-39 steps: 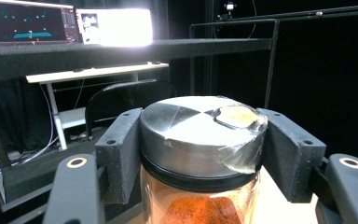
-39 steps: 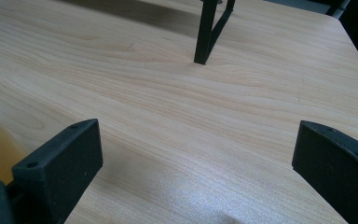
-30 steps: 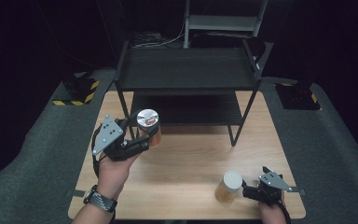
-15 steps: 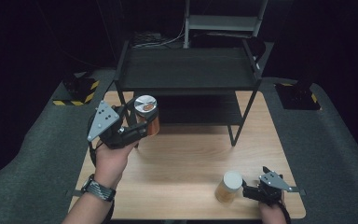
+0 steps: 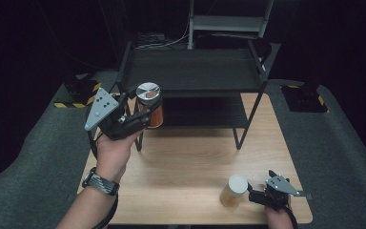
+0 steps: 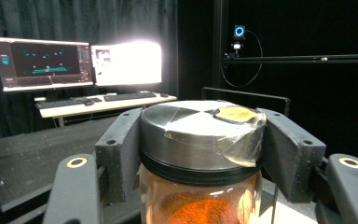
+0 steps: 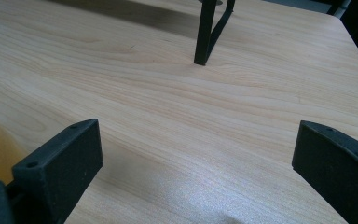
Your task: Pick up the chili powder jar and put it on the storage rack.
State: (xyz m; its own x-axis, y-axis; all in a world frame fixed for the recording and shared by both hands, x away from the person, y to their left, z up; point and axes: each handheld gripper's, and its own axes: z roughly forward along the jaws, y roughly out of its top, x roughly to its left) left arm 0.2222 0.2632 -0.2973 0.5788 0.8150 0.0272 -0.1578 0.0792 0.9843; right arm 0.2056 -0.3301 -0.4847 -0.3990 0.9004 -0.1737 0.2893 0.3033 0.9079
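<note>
My left gripper (image 5: 140, 112) clamps the metal-lidded spice jar (image 6: 200, 158) just below its lid, upright so nothing spills, beside the black shelf rack (image 5: 195, 71) ahead, while my right gripper (image 5: 255, 193) rests open on the table (image 7: 177, 116), the white-lidded jar (image 5: 233, 191) just beside its jaws.

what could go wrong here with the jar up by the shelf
1. The left gripper clamps the glass jar with the silver metal lid just under the lid, so it may slip or tilt.
2. The jar hangs close to the black metal shelf rack; it could knock the edge.
3. The right gripper, jaws open, rests beside the white-lidded amber jar and could nudge it.
</note>
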